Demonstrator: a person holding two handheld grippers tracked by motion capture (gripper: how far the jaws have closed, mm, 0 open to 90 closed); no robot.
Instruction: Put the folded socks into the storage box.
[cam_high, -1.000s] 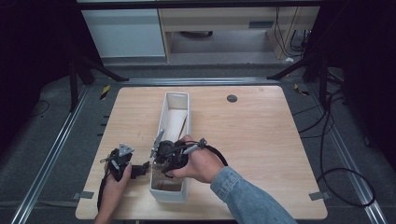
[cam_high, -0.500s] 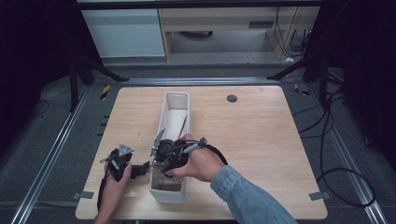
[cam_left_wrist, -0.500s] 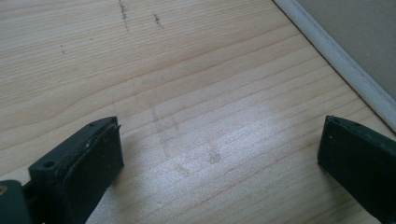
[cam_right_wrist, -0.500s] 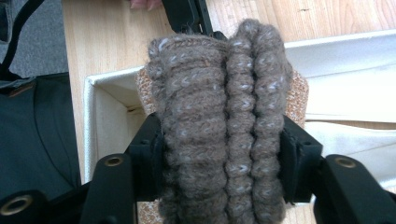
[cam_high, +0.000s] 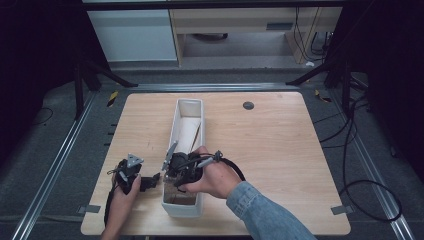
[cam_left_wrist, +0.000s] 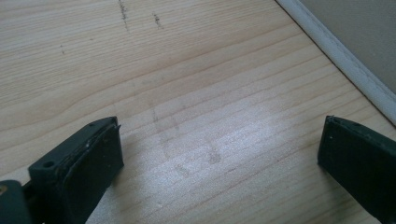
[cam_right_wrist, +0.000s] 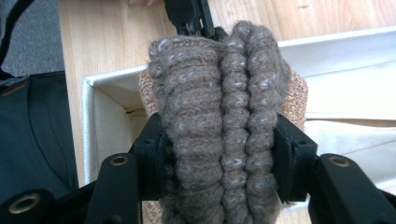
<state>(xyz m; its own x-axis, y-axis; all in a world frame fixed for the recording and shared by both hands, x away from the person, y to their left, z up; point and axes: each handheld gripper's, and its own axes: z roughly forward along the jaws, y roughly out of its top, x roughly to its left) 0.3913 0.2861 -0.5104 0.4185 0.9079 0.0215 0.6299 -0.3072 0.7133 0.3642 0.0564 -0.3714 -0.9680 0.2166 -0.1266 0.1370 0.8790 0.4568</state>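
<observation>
- Right hand-held gripper (cam_right_wrist: 219, 154): clamped on folded brown knit (cam_right_wrist: 219, 93), above white bin (cam_right_wrist: 100, 88); jaws just closing.
- Left hand-held gripper (cam_left_wrist: 219, 154): jaws wide, empty, over wooden surface (cam_left_wrist: 187, 70).

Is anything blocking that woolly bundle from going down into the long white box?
Nothing visible does. The right gripper holds the brown knitted bundle over the near end of the white box, whose top is open. Folded pale cloth lies farther along inside.

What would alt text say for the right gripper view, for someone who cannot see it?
Two black jaws squeeze a bundle of brown ribbed knit fabric from both sides, right in front of the camera. Behind it lies a long white bin on a light wooden table.
</observation>
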